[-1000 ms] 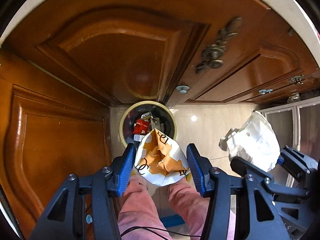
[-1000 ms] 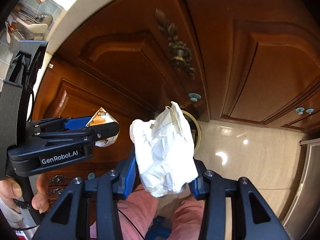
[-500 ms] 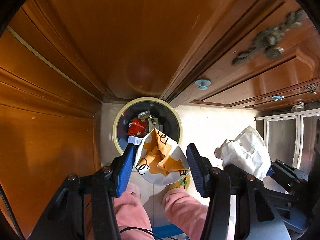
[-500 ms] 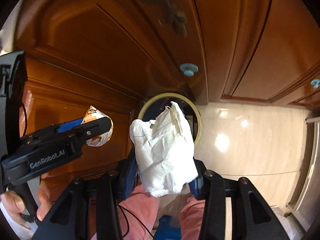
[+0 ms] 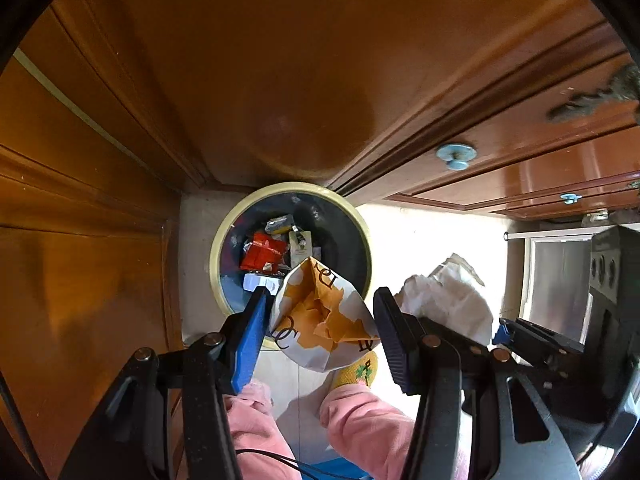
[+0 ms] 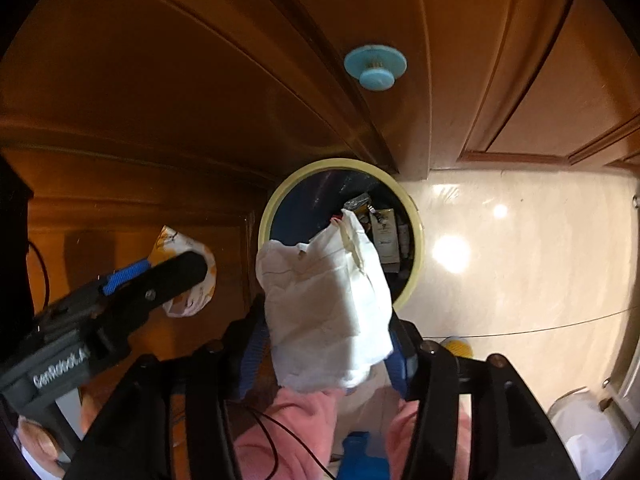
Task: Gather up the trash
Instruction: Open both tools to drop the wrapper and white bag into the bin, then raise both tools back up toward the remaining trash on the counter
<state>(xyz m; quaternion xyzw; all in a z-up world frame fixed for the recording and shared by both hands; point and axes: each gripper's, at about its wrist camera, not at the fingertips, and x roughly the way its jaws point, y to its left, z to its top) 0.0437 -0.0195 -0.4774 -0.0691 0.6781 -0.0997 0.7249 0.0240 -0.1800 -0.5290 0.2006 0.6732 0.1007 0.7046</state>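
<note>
Round bin (image 5: pixel 218 276) looms nearer; right tool (image 6: pixel 326 344) loosening around crumpled white paper (image 6: pixel 328 304).

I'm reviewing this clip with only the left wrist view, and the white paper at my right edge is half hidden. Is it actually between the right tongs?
Observer: Yes. In the right wrist view the crumpled white paper sits between the jaws of the right tongs. The jaws have just been opening, and I cannot tell whether the pads press it.
Reviewer: Where is it relative to the bin?
Observer: From that camera its upper end overlaps the opening of the bin. Its height above the bin is unclear.
Reviewer: Anything on the floor I'm missing?
Observer: A whitish bag, or something like one, lies at the lower right.
</note>
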